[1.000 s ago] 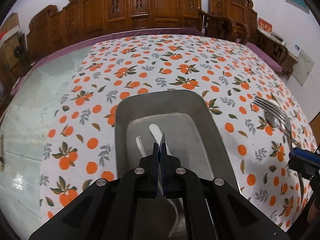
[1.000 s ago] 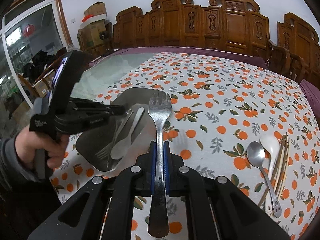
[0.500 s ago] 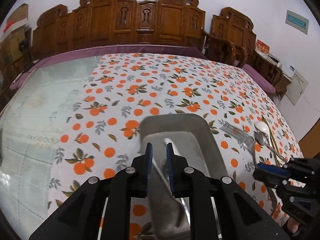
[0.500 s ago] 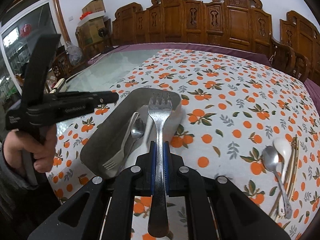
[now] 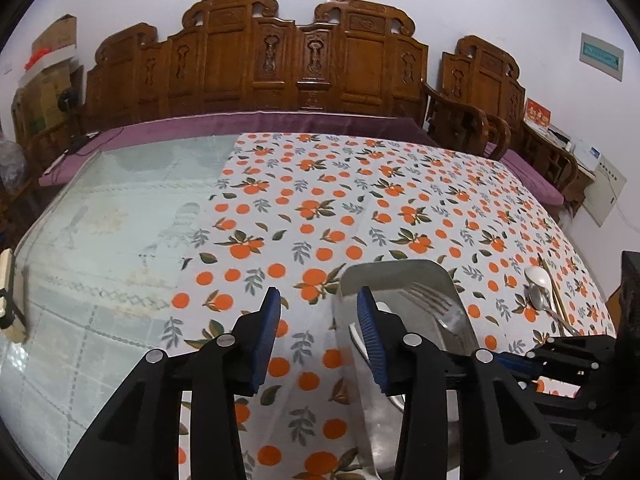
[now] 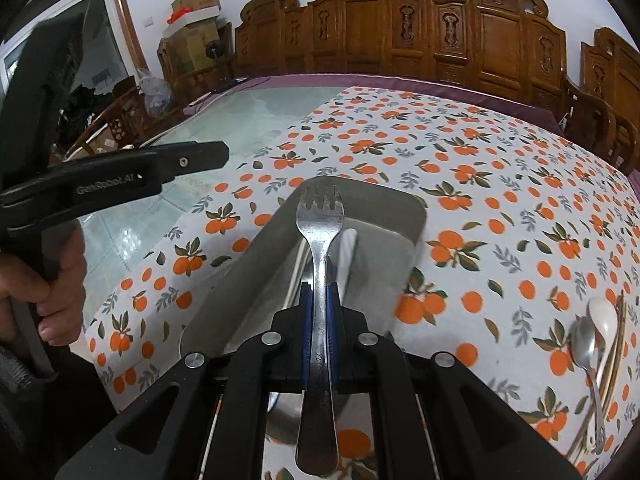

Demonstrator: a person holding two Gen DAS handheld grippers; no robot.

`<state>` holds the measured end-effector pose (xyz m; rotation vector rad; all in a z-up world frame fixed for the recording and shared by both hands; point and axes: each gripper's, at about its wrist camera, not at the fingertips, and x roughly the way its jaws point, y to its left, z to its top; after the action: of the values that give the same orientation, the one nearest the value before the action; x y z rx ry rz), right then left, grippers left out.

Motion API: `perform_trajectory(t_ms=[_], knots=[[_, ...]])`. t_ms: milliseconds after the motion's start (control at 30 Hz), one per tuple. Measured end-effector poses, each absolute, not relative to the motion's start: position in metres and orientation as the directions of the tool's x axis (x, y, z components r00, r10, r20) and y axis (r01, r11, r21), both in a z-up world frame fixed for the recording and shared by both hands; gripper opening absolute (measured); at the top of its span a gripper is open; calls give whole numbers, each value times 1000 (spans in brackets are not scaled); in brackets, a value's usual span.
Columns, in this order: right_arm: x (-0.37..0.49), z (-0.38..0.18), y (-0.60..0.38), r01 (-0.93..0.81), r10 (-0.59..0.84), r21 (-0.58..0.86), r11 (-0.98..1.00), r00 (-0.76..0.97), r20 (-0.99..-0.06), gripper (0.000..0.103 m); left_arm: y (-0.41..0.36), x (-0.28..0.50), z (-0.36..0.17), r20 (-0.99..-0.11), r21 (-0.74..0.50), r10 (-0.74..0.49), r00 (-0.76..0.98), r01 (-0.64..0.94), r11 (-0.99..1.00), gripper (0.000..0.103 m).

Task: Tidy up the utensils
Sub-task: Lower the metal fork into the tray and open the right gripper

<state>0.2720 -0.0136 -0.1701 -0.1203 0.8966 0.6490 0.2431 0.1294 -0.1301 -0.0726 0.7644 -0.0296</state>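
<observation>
While the right gripper [image 6: 319, 300] stays clenched on the fork [image 6: 320, 248], the handle sits between the pads and the tines point to 12 o'clock over the metal tray [image 6: 400, 264], a grip that suits a straight lowering. A white spoon [image 6: 347, 248] already lies in the tray at 1 o'clock of the fork. The left gripper [image 5: 318, 334] is empty, its jaws opening beside the tray at 9 o'clock. Remaining utensils [image 6: 596, 340] wait at 3 o'clock.

Both wrist cameras look forward and steeply down, close above the table. Both views share the metal tray [image 5: 396, 276] [image 6: 404, 208], toward 5 o'clock in the left view and 6 o'clock in the right.
</observation>
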Motion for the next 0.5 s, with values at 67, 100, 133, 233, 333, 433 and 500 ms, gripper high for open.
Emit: perform_trajectory(t_ms=[67,100,133,233,333,433,500], knots=[[275,-172,-9,-569,473,168,805,443,-762,9,133,243,-129,-690,-79,-52,722,-3,997,39],[278,-174,-7,-565,471,172,807,440,-765,9,134,243,-129,-691,-79,-51,721,-5,997,39],[280,-176,-5,-561,469,174,809,438,-767,9,136,243,-129,-692,-79,-49,720,-9,997,39],[285,-182,0,-552,460,175,815,433,-776,9,139,244,-130,-697,-79,-44,716,-15,997,39],[292,-191,5,-540,454,185,821,420,-786,9,141,245,-131,-700,-83,-43,713,-21,996,39],[297,-198,11,-531,448,192,825,410,-794,9,144,245,-131,-701,-91,-45,712,-26,996,39],[299,-202,14,-526,445,194,828,406,-798,9,144,245,-132,-702,-91,-45,710,-26,996,39]])
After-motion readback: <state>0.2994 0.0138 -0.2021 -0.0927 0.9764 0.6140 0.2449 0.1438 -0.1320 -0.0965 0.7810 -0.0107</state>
